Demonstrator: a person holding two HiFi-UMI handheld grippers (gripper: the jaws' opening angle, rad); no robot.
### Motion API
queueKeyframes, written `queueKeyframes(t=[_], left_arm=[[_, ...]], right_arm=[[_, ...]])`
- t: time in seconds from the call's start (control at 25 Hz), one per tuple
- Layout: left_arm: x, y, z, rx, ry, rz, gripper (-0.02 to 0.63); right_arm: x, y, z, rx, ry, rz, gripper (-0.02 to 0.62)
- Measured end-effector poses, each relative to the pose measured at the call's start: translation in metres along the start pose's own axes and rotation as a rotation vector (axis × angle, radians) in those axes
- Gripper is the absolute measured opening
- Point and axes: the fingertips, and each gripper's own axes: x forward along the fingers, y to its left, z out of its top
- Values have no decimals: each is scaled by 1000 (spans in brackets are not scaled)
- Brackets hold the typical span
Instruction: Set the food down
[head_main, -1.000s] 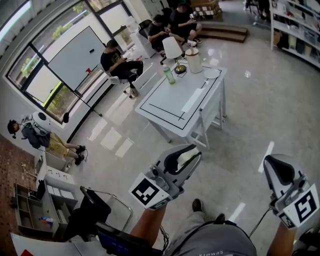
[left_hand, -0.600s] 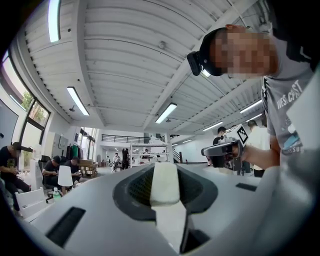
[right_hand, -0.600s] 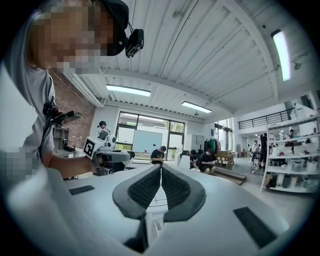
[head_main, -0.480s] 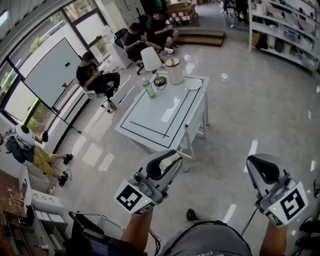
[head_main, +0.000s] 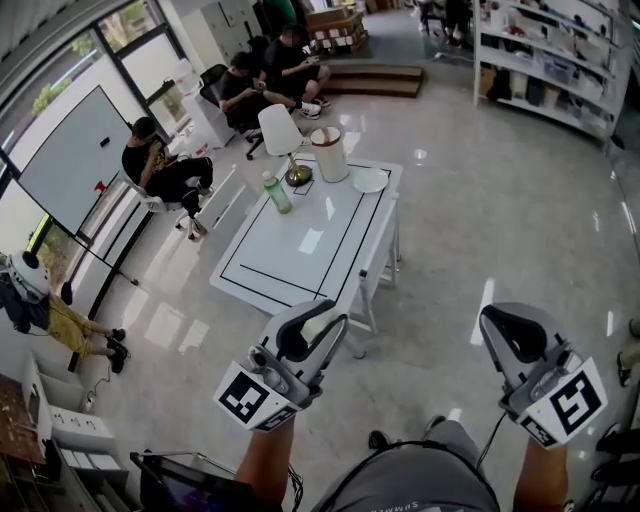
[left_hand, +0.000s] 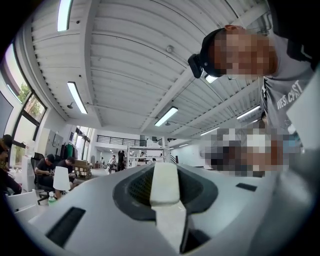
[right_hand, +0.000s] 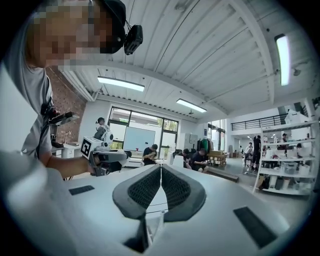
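My left gripper (head_main: 322, 322) is held at waist height, short of the white table (head_main: 300, 250), and is shut on a pale cream piece of food (head_main: 318, 321). In the left gripper view that food (left_hand: 165, 184) is a whitish bar pinched between the dark pads, with my left gripper (left_hand: 165, 172) pointing up toward the ceiling. My right gripper (head_main: 495, 322) is level with the left one on the right side, its jaws pressed together with nothing between them. The right gripper view shows the right gripper (right_hand: 161, 172) shut and the left gripper (right_hand: 102, 155) off to its left.
On the table's far end stand a white lamp (head_main: 280, 135), a green bottle (head_main: 276, 193), a white cylinder container (head_main: 328, 153) and a white plate (head_main: 369, 180). Seated people (head_main: 160, 165) are beyond the table at the left. Shelves (head_main: 560, 70) line the right wall.
The view has moved forward, so the table now sits nearer and more central. Both grippers keep their pose, the left still shut on the food.
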Motion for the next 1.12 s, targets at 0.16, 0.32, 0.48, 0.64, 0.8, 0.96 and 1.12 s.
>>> queueKeyframes(t=[0.16,0.32,0.48,0.64,0.8,0.96,1.12], left_arm=[[29,14,-4,10,5,17,100],[64,16,-11,4,19,45,98],[105,20,-10,28,15,77,99],[144,20,-13,49,13,106,99],[174,11,-12,49,30,110,100],[192,17,-19,42,45,106,98],[196,37,-27,29,44,113,99]], right_arm=[[12,-33,-3,11,6,15,8],[18,-70,-10,13,6,61,8],[21,-114,-14,11,-5,98,8],[19,-151,-18,7,-11,138,8],[8,-182,-13,8,-18,155,8],[14,-198,-19,24,-23,165,8],[36,-202,-33,38,-10,174,8]])
